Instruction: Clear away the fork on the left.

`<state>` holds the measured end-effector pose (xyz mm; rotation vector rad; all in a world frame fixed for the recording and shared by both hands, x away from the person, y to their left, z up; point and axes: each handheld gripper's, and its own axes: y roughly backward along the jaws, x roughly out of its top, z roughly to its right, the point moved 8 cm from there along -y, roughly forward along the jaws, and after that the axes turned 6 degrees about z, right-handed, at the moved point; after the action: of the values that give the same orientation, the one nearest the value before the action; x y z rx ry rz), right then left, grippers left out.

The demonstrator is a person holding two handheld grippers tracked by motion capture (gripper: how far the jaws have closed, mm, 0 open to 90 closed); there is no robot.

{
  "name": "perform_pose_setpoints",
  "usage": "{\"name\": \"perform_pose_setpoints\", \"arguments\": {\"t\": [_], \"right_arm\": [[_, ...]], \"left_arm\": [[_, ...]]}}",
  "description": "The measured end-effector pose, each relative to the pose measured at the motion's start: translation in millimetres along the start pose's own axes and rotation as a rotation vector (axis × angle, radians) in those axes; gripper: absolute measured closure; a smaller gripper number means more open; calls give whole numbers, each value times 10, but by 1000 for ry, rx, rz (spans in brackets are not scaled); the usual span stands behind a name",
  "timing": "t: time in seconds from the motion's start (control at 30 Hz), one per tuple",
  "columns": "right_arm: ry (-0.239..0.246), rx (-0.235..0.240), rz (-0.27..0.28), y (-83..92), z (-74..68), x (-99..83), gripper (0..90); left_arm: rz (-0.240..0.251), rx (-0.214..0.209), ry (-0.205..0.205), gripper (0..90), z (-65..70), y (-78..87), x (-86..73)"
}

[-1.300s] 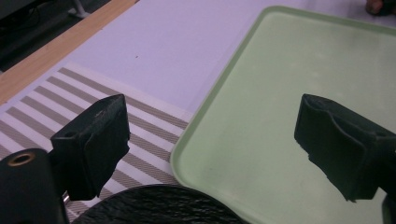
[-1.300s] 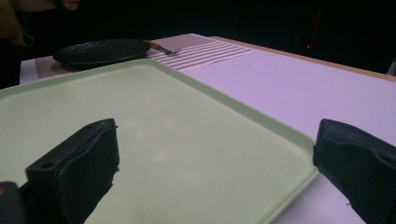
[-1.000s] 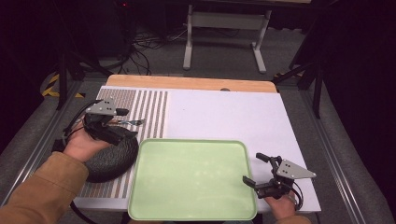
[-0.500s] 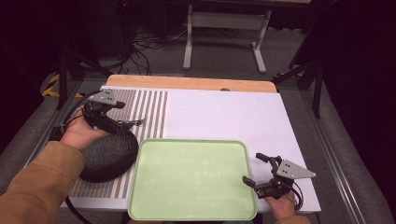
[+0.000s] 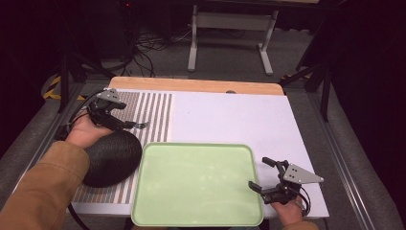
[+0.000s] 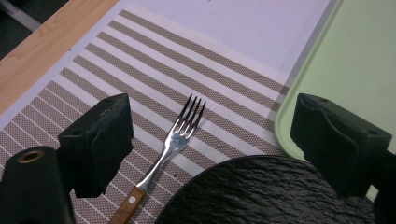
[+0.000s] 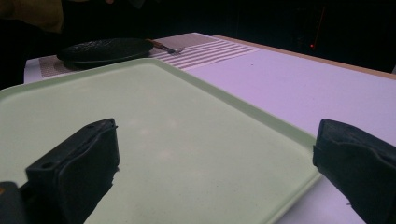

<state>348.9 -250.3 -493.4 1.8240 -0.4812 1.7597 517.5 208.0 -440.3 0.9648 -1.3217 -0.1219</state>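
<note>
Left gripper [image 6: 205,140] jaws wide open above fork [image 6: 175,137]; right gripper [image 7: 215,177] jaws open, empty.

Tabletop [image 5: 230,115]: white, wood strip along the 12 o'clock edge. Striped mat [image 5: 153,108] at 9 o'clock, bearing fork [image 6: 170,149] and dark plate [image 5: 112,158], plate just beside fork. Green tray [image 5: 196,184] at 6 o'clock, its left edge over the mat, touching the plate.

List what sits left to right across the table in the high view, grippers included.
left gripper over the striped placemat → green tray → right gripper
</note>
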Motion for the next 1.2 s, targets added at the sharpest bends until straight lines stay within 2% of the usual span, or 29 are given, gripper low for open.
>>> {"name": "perform_pose_setpoints", "arguments": {"t": [0.23,0.53,1.03,1.2], "right_arm": [[1,1,0,0,-2,0,12],[1,2,-1,-4,-10,-2,12],[-3,-2,-5,-11,-6,-7,12],[-2,-3,-6,-12,-5,-8,12]], "left_arm": [[-16,18,22,166,-127,-58,-79],[-53,28,32,176,-190,-145,-149],[-159,47,62,225,-391,-292,-395],[-188,41,78,248,-441,-316,-453]]}}
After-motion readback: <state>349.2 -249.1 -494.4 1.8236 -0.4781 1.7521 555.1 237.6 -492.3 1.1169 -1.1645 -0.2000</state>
